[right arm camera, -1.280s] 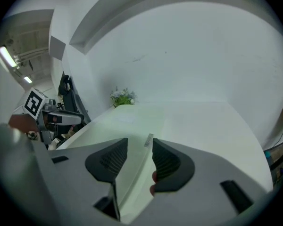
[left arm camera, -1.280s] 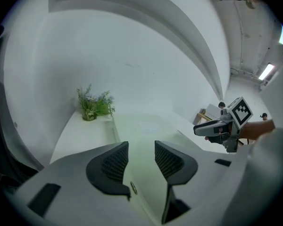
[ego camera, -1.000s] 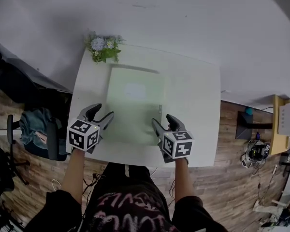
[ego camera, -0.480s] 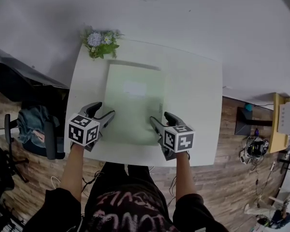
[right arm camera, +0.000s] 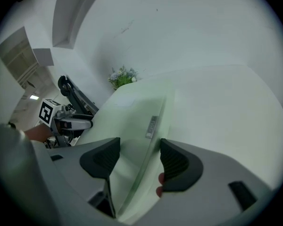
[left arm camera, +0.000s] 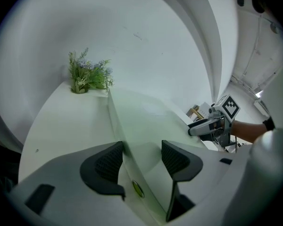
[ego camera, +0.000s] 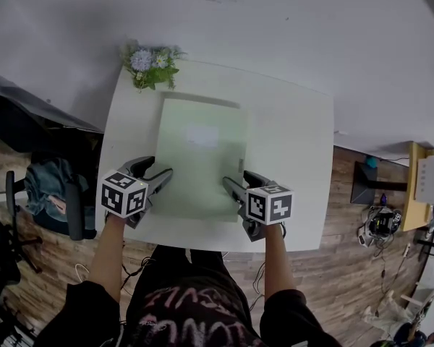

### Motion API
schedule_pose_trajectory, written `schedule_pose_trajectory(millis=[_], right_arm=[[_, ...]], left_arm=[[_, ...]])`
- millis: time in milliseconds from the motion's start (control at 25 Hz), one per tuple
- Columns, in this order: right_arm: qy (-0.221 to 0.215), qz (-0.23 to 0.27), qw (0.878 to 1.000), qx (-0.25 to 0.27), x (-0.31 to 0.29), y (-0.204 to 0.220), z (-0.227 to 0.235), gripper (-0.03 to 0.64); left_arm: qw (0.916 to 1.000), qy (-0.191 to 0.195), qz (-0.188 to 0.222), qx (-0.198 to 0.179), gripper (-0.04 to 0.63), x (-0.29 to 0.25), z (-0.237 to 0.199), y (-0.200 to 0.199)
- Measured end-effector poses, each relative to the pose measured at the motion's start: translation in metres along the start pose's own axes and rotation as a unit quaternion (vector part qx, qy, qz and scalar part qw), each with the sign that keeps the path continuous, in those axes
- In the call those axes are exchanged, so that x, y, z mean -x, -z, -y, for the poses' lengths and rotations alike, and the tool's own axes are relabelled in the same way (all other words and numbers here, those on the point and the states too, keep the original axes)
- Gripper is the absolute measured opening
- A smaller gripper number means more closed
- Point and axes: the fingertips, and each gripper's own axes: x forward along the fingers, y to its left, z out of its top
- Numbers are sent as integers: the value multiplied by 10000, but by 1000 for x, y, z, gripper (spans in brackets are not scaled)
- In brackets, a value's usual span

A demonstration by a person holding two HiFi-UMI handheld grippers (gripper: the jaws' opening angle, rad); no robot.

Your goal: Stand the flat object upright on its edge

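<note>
Folder (ego camera: 200, 157), pale green, lying flat at the middle of the white worktop (ego camera: 289, 143).

Head view: a small bunch of flowers (ego camera: 150, 63) sits at the worktop's 11 o'clock corner. The left claw (ego camera: 155, 169) is at the folder's 8 o'clock edge and the right claw (ego camera: 237, 179) at its 4 o'clock edge. Since a second ago, both have settled lower against the long sides.

Left gripper view: the left claw's jaws have just been opening and now stand spread. The folder's left edge runs between them, and neither pad presses on it.

Right gripper view: the right claw is likewise spread, astride the right edge, with a small label at 12 o'clock beyond the jaws.

Judgement: the straddle looks complete, but the pinch and the lift onto an edge are not yet begun.
</note>
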Motion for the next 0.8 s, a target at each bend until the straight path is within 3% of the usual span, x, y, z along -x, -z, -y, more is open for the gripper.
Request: schedule_pose_trajectory(millis=[480, 800], right_arm=[[298, 153, 9993, 163, 2, -1, -2, 275], [532, 609, 9957, 455, 14, -12, -9, 275]], left_arm=[[9995, -77, 194, -240, 253, 3, 4, -3], [9974, -114, 434, -558, 250, 10, 9, -18]])
